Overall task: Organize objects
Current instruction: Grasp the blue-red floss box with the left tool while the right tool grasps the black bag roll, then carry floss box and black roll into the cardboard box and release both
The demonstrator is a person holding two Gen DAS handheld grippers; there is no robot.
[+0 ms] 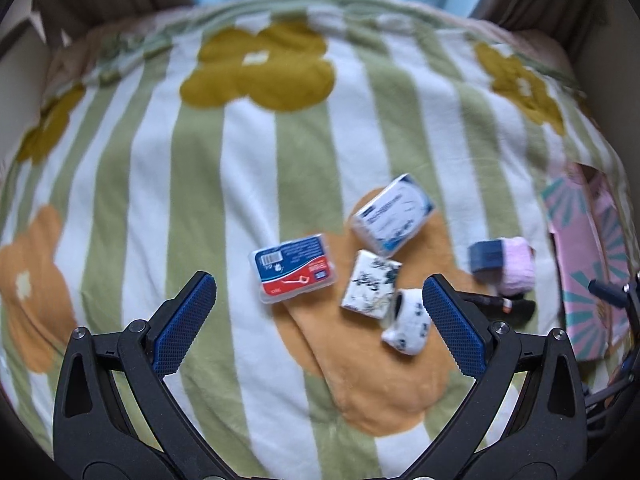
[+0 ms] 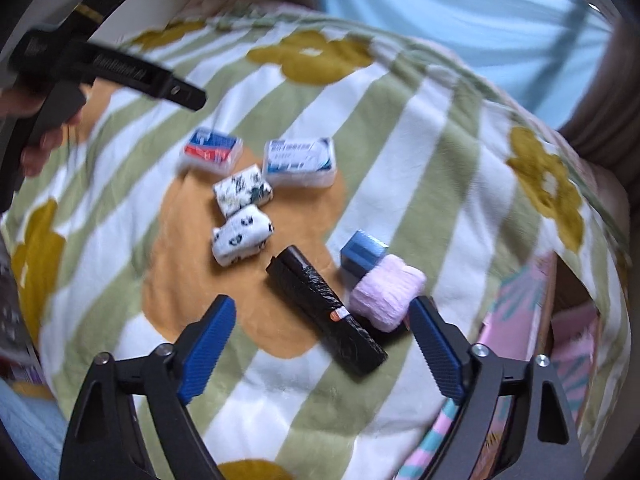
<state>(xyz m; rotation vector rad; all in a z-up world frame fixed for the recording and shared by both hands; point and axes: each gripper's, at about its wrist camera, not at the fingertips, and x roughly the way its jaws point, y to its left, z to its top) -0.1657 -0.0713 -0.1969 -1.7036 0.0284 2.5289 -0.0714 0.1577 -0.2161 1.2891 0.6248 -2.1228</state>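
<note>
Seven small things lie bunched on a fleecy blanket (image 1: 248,168) with green and white stripes and big orange and mustard flowers. Two are clear plastic cases: one with a red and blue label (image 1: 294,268), one with a blue and white label (image 1: 394,214). Two are white packets with dark prints: a squarish floral tissue pack (image 1: 370,283) and a rounder pack with black blotches (image 1: 404,327). One black glossy roll with an orange and white sticker (image 2: 326,310) lies slantwise at the centre of the right wrist view. One small blue box (image 2: 362,254) sits against one pale pink fluffy roll (image 2: 386,294).

In the left wrist view these cluster at centre right. One pink cardboard box with teal rays (image 1: 588,264) stands open at the right edge of that frame.

The left gripper (image 1: 316,304) has its two blue-padded fingers spread wide with nothing between them, above the blanket in front of the red and blue case. The right gripper (image 2: 322,332) is also spread and grips nothing; the black roll shows in the gap between its pads, untouched, and the pink roll lies just beside the right-hand pad.
</note>
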